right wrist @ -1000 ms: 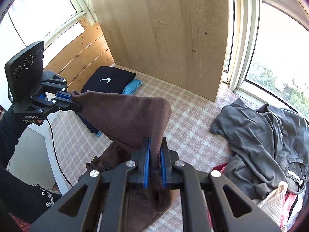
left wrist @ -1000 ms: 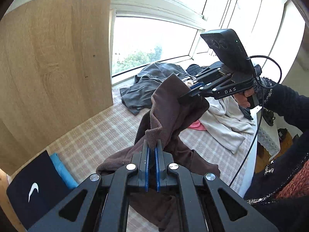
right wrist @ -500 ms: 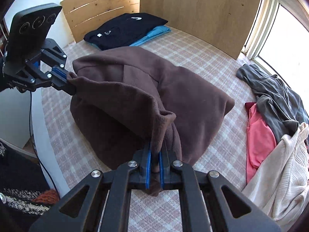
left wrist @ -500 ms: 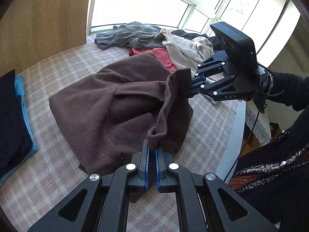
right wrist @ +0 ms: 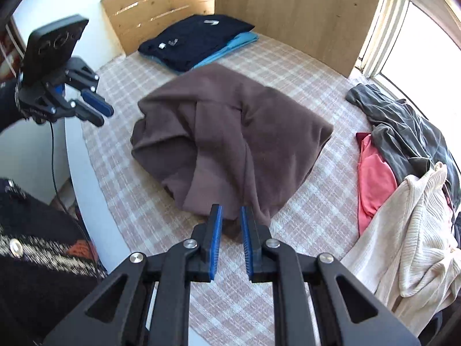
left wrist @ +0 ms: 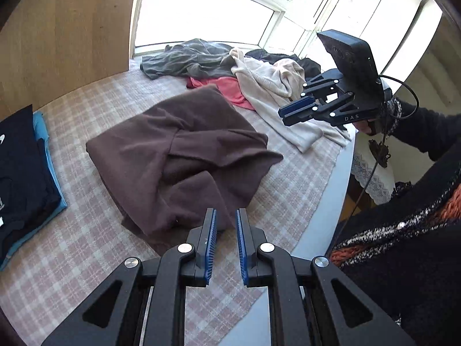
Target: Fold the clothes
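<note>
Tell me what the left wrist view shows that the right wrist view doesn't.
Left wrist only: the right gripper seen from outside, its jaws opening and empty, and black clothes behind the cream sweater. Right wrist only: the left gripper, jaws opening and empty, and a slatted wood panel. Both: the brown garment lying released, the navy stack, the grey and pink clothes.

Brown garment [left wrist: 184, 155] on checked cloth [left wrist: 86, 248], left claw [left wrist: 226, 222] opening, empty.
</note>
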Motion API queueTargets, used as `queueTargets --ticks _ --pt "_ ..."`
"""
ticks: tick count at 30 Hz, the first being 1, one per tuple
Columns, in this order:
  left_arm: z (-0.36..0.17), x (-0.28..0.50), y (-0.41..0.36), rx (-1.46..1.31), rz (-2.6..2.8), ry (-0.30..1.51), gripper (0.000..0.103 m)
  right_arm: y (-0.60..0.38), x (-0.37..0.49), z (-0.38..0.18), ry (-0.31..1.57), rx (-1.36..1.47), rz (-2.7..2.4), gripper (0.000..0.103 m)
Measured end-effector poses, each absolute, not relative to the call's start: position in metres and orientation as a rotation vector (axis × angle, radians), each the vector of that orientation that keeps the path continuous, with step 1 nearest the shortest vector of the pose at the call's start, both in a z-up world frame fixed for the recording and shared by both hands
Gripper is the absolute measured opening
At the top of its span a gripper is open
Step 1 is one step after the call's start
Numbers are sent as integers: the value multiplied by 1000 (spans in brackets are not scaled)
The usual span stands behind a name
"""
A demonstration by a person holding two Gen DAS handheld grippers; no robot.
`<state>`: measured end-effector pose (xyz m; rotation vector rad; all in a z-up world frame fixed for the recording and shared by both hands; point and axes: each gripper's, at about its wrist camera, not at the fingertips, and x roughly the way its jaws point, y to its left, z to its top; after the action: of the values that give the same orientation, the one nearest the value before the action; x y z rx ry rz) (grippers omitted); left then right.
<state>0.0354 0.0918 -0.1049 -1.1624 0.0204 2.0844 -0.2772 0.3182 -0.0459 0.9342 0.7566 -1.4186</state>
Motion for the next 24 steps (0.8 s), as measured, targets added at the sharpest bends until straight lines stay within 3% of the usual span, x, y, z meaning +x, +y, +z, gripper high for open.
queueTargets --ticks 2,4,8,10,14,16,18,21,24 --pt "-110 10 103 -1133 2075 23 12 299 -291 -41 600 976 -1459 23" --pt "-127 -11 118 -1136 2026 16 12 278 -296 -61 558 1018 -1488 24" --pt "-188 -21 143 -1271 1917 141 12 262 -294 -139 640 1195 -1449 24" --pt "-204 -8 139 -1269 1909 186 12 276 -297 -143 595 1183 -1421 24" --pt "-180 -11 123 -1273 1929 98 12 290 -335 -102 412 1280 -1492 24" --pt "-156 -21 123 -1194 1971 103 12 290 -361 -84 298 1310 -1539 29" --pt "-142 -36 136 -1129 1988 144 12 281 -388 -89 216 1401 -1533 36" --pt "-147 -56 175 -1118 1937 226 13 265 -426 -98 96 1537 -1510 36" --pt "-173 -57 209 -1162 1840 355 13 239 -439 -115 106 1625 -1465 36"
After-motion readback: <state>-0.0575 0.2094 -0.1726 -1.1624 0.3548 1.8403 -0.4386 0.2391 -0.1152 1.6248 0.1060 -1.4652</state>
